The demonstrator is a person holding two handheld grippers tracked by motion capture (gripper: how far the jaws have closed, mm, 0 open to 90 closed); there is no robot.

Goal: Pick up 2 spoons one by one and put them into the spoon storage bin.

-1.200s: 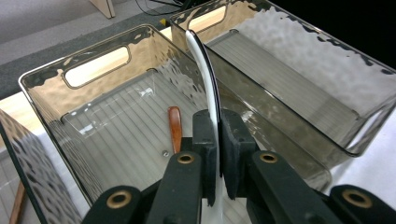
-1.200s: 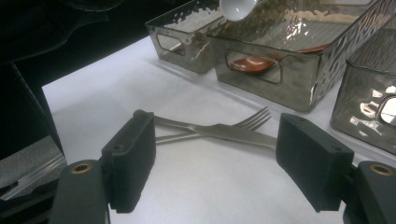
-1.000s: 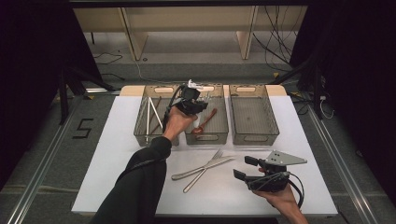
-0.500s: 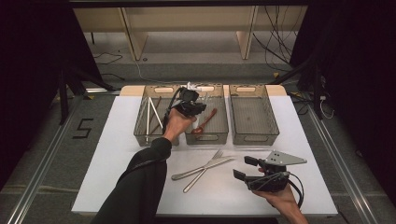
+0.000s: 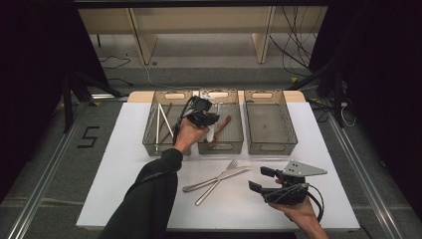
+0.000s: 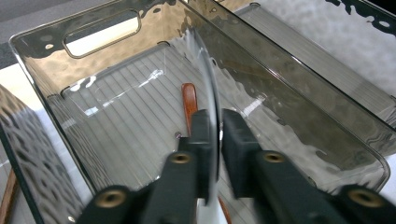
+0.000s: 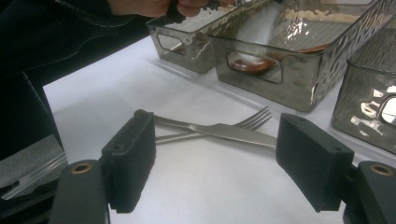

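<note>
White spoon (image 5: 211, 133): high view, over the middle bin (image 5: 234, 144), between the left gripper (image 5: 205, 119)'s jaws, which have just been opening; right gripper (image 5: 263, 180) wide, empty, near the bin's front beside fork (image 5: 219, 180) and knife (image 5: 214, 180). Left gripper view: spoon (image 6: 212, 116) edge-on in a narrow gap above the brown spoon (image 6: 188, 100). Right gripper view: jaws spread before the cutlery. Risk: a released spoon may catch the bin's wall and tip out.

we're seeing smoky translucent glossy plastic bins (image 5: 221, 130), shiny metal fork (image 5: 217, 182) and knife (image 5: 215, 179), glossy brown wooden spoon (image 6: 188, 101), matt white tabletop (image 5: 119, 164).
</note>
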